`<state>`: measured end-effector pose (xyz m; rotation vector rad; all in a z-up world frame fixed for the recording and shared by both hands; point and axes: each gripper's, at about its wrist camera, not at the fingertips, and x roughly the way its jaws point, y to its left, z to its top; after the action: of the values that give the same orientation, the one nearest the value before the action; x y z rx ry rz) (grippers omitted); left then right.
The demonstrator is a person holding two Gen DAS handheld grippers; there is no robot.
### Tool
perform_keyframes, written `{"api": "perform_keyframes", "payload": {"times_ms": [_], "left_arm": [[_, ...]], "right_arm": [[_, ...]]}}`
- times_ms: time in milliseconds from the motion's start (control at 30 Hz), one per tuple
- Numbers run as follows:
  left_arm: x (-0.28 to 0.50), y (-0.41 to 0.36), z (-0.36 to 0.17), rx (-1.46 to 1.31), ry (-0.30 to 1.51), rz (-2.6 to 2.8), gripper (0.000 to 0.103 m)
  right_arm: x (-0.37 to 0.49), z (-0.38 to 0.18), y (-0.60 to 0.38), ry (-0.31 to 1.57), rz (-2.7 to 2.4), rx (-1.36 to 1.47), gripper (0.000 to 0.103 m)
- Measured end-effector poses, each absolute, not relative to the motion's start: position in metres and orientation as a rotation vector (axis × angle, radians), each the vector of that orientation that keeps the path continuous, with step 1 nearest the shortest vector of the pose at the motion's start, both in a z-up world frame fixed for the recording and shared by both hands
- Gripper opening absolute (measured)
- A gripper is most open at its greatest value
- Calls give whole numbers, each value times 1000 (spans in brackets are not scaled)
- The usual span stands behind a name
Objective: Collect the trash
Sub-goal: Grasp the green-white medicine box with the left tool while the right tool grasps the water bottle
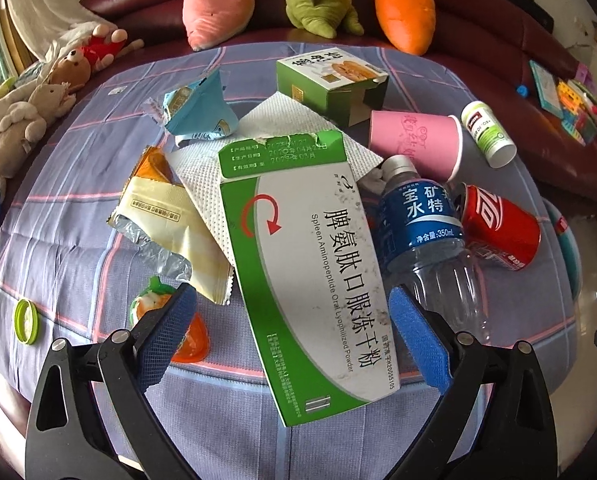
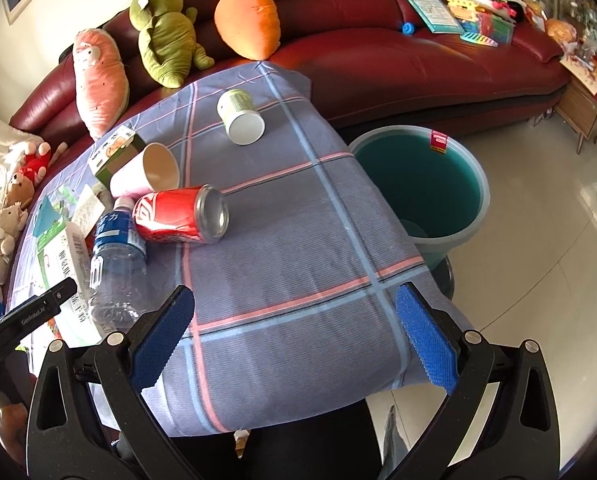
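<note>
Left hand-held gripper (image 1: pixel 292 320): jaws wide, holding nothing, straddling medicine box (image 1: pixel 302 268) lying flat on surface (image 1: pixel 78 248). Advice: close across the box's narrow width. Right hand-held gripper (image 2: pixel 294 320): wide, empty. Beyond: water bottle (image 1: pixel 422 232), cola can (image 1: pixel 498 226), bucket (image 2: pixel 480 184) on floor.

Both grippers, left (image 1: pixel 292 330) and right (image 2: pixel 294 330), look alike: glossy black plastic arms with triangular cut-outs and silver screws, ending in fingers (image 2: pixel 426 340) faced with textured blue pads.
</note>
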<state>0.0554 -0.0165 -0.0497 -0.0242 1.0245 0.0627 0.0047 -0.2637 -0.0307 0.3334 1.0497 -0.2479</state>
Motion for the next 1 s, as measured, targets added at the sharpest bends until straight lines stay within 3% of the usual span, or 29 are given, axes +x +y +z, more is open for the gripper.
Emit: {"api": "perform_keyframes", "payload": {"times_ms": [433,467,533,733,800,833,867,933,1000], "left_arm": [[60,-14,-85,-7,1123,72,96],[57,-10,-86,-8,1120,70,95],[52,-5,-89,-14,1112,47,73],[45,12,-84,-39,1080,-12,73],[44,20,-80,-66,1061,-39,73],[46,22,-78,-69,1057,-46,73],[48,25,-78,-76,1056,-53,73],[53,32,-79,-107,1061,-69,73],[56,35,-83,-121,1066,-74,73]], "right_arm": [[16,-42,-266,1063,-198,344,97],[18,-41,-264,1067,-187,344,97],[26,-41,-256,1082,-148,343,97],[54,-37,-222,1138,11,320,97],[66,-36,-210,1163,58,307,91],[71,-37,-205,1178,84,308,83],[78,-38,-199,1198,111,313,67],[91,-41,-187,1238,158,317,51],[103,-44,-175,1271,190,315,51]]}}
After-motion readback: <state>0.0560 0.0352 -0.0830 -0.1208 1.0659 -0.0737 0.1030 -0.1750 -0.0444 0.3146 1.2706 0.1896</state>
